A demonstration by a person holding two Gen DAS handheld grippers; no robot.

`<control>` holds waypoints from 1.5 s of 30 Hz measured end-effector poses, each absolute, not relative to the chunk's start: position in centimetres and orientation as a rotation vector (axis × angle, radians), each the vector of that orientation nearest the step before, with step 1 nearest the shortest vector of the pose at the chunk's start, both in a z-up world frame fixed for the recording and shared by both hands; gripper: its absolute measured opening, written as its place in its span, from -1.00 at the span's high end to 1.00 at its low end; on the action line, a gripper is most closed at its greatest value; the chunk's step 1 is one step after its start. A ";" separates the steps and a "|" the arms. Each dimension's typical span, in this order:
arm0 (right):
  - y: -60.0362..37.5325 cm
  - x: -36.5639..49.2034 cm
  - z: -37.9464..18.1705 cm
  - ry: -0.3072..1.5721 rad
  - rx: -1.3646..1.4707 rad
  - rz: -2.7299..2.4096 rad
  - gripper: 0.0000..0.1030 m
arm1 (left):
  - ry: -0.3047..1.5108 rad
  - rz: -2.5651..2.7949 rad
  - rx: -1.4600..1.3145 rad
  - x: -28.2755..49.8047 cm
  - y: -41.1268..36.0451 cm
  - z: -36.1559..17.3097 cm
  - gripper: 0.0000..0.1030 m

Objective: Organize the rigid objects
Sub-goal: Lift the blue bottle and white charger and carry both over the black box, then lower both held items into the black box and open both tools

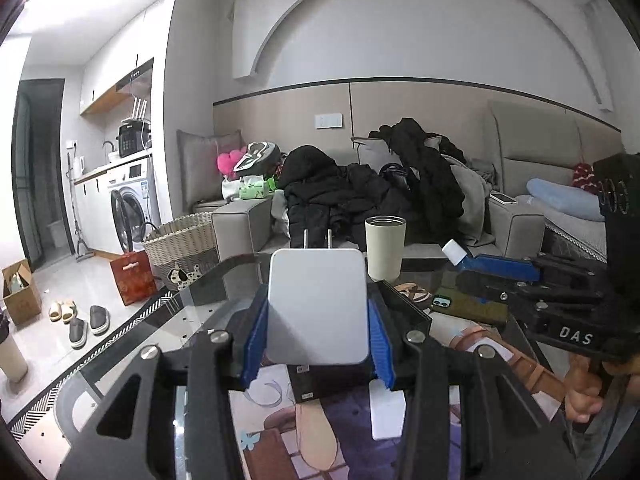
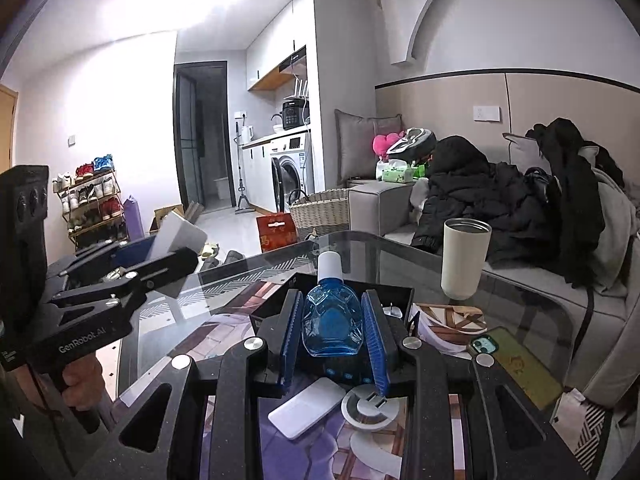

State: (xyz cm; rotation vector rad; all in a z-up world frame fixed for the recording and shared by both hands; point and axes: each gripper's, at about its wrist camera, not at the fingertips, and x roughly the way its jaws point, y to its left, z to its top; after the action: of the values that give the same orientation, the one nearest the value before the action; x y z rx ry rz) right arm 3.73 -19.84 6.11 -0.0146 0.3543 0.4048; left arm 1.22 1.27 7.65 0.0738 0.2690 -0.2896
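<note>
The left hand-held gripper point(image 1: 318, 340) is clamping a white wall charger point(image 1: 318, 306) and the right hand-held gripper point(image 2: 334, 344) a blue eye-drop bottle point(image 2: 332, 320) – both aloft over the glass counter point(image 2: 520, 280) – while a power bank point(image 2: 306, 408) and black box point(image 2: 400, 294) are waiting below, so sorting seems midway.

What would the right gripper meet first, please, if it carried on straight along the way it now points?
Probably the black box just ahead on the glass table; the right gripper, shut on the blue bottle, points slightly downward, though depth is unclear.

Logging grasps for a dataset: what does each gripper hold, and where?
Left gripper: white plug charger, by its flat sides. Right gripper: blue bottle, across its body.
</note>
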 end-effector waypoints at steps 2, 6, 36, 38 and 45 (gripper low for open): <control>-19.8 4.0 6.6 0.355 0.002 0.414 0.41 | 0.266 -0.286 0.079 2.1 1.2 7.9 0.16; -19.4 5.0 7.3 0.356 0.014 0.423 0.41 | 0.257 -0.285 0.087 3.7 0.5 8.2 0.16; -18.4 16.9 5.5 0.590 0.043 0.373 0.41 | 0.563 -0.302 0.009 15.9 -1.7 5.5 0.16; -18.5 17.9 4.8 0.646 0.055 0.374 0.41 | 0.604 -0.312 0.011 16.6 -2.0 5.0 0.16; -18.6 20.1 2.0 0.785 0.066 0.378 0.41 | 0.762 -0.337 0.015 18.5 -3.1 2.4 0.16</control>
State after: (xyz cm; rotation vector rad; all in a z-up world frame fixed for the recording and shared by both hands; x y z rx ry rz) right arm 20.10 -18.57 1.96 0.0661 0.7851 0.3783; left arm 18.54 -3.07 2.45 0.0149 0.7622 -0.3366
